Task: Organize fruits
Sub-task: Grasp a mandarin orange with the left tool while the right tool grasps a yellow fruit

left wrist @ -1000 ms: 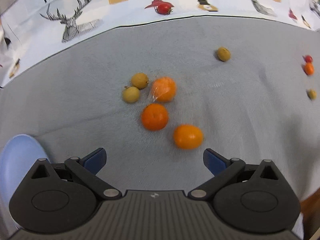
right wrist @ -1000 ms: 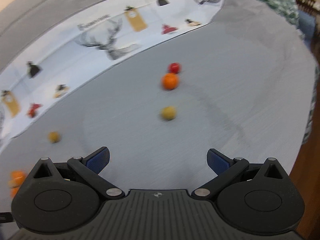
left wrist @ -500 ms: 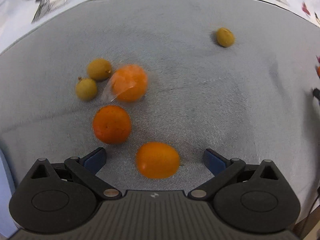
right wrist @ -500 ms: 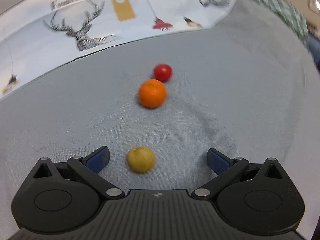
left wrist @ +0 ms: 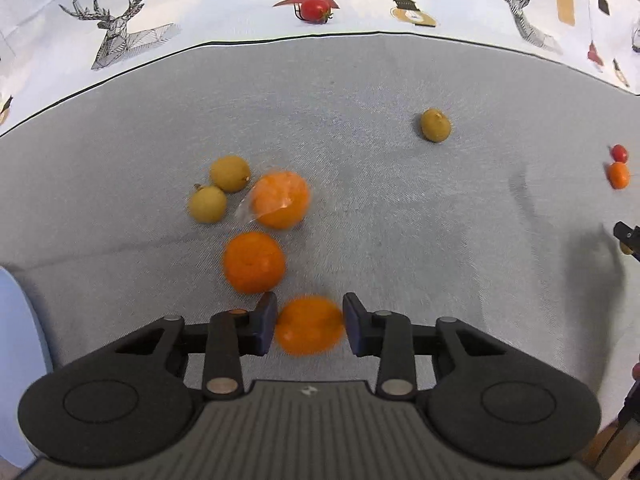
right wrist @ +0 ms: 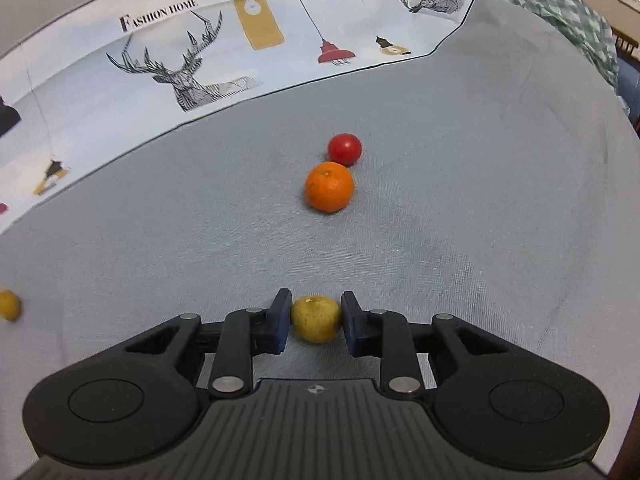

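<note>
My left gripper (left wrist: 309,326) is shut on an orange (left wrist: 309,330) on the grey cloth. Just beyond it lie a second orange (left wrist: 253,262), a plastic-wrapped orange (left wrist: 282,199) and two yellow-brown longans (left wrist: 207,203) (left wrist: 230,167). Another longan (left wrist: 435,124) lies apart at the far right. My right gripper (right wrist: 315,321) is shut on a yellow-brown longan (right wrist: 316,318). Ahead of it lie an orange (right wrist: 329,186) and a red cherry tomato (right wrist: 344,149), touching.
A pale blue plate (left wrist: 20,340) shows at the left edge of the left wrist view. A red tomato (left wrist: 315,10) sits on the printed white cloth (left wrist: 240,8) at the back. A green checked cloth (right wrist: 560,4) lies far right. Another longan (right wrist: 8,305) lies far left.
Both grippers were open and have closed: the left on the nearest orange, the right on the yellow-brown longan. Both moved forward onto their fruit.
</note>
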The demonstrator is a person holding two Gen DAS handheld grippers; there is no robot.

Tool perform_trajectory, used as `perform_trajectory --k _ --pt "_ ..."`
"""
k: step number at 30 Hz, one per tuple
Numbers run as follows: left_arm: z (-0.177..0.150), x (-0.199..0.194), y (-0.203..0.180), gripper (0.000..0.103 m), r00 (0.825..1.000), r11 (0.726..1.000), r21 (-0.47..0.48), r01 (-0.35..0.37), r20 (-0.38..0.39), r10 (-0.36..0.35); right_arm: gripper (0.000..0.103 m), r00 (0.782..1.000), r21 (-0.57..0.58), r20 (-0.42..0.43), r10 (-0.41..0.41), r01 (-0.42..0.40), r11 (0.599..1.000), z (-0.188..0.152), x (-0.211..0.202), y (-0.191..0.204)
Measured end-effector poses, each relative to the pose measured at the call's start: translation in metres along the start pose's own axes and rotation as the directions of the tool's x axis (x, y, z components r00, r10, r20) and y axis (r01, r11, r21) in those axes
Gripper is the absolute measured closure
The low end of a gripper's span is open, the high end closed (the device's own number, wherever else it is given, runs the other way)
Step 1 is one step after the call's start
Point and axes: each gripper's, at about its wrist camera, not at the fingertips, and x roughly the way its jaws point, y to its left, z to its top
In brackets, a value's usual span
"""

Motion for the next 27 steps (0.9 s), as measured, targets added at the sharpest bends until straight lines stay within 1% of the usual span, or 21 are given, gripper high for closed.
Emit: perform_trajectory --k 1,4,6,8,10,11,12,13,14,15,17,19,20,22,24,26,27 --pt "-0.002 -0.008 -0.001 0.08 1.0 1.0 0.003 0.004 0.006 -0.004 0.075 1.0 -0.008 -0.001 0.009 -0.009 1.0 0.0 -0.007 0.002" --pt "-0.009 -0.032 0.008 0.08 0.999 1.0 0.007 0.018 0.035 -0.019 0.075 0.998 -0.02 -0.005 0.055 -0.055 0.998 0.003 -0.03 0.012" --pt "-0.016 -0.05 0.022 0.083 0.997 1.0 0.0 0.027 0.076 -0.027 0.075 0.996 -0.042 0.001 0.094 -0.094 0.995 0.002 -0.052 0.025" --pt "-0.02 -0.06 0.036 0.091 0.994 0.999 -0.008 0.045 0.097 -0.044 0.075 0.991 -0.07 0.011 0.13 -0.129 0.989 0.0 -0.073 0.039" --pt "-0.024 -0.064 0.049 0.091 0.993 0.997 -0.039 0.065 0.103 -0.061 0.075 0.987 -0.08 0.022 0.16 -0.158 0.984 -0.003 -0.091 0.052" --pt "-0.025 -0.064 0.055 0.091 0.991 0.995 -0.032 0.093 0.099 -0.09 0.075 0.985 -0.08 0.02 0.169 -0.166 0.983 -0.005 -0.097 0.056" --pt "-0.026 -0.062 0.058 0.089 0.989 0.992 -0.021 0.121 0.091 -0.118 0.075 0.985 -0.076 0.019 0.173 -0.171 0.982 -0.007 -0.103 0.06" --pt "-0.026 -0.06 0.059 0.083 0.988 0.991 -0.015 0.133 0.084 -0.132 0.075 0.985 -0.072 0.015 0.174 -0.172 0.982 -0.01 -0.106 0.063" --pt "-0.027 -0.055 0.058 0.074 0.987 0.99 -0.011 0.142 0.075 -0.141 0.075 0.985 -0.072 0.01 0.172 -0.171 0.983 -0.013 -0.108 0.065" --pt "-0.027 -0.05 0.056 0.069 0.987 0.989 -0.014 0.148 0.071 -0.147 0.075 0.986 -0.073 0.006 0.168 -0.167 0.983 -0.016 -0.109 0.067" --pt "-0.024 -0.04 0.049 0.046 0.987 0.988 -0.031 0.148 0.06 -0.146 0.075 0.987 -0.061 -0.006 0.161 -0.161 0.985 -0.023 -0.109 0.063" --pt "-0.021 -0.025 0.039 0.035 0.989 0.989 -0.03 0.145 0.041 -0.144 0.075 0.988 -0.045 -0.023 0.153 -0.154 0.987 -0.028 -0.107 0.058" --pt "-0.018 -0.017 0.033 0.032 0.991 0.991 -0.023 0.129 0.033 -0.128 0.075 0.988 -0.037 -0.028 0.15 -0.151 0.988 -0.03 -0.106 0.054" --pt "-0.013 0.001 0.024 0.031 0.996 0.995 -0.03 0.094 0.001 -0.094 0.075 0.989 -0.024 -0.038 0.14 -0.141 0.99 -0.033 -0.102 0.047" --pt "-0.004 0.018 0.021 0.031 0.997 0.996 -0.069 0.063 -0.041 -0.066 0.075 0.989 -0.014 -0.052 0.136 -0.137 0.99 -0.035 -0.097 0.042" --pt "0.003 0.03 0.019 0.029 0.996 0.994 -0.107 0.015 -0.087 -0.024 0.075 0.988 -0.005 -0.065 0.139 -0.14 0.99 -0.036 -0.092 0.038" --pt "0.007 0.032 0.019 0.029 0.995 0.993 -0.115 0.003 -0.096 -0.014 0.075 0.987 -0.002 -0.07 0.142 -0.143 0.99 -0.037 -0.089 0.037"
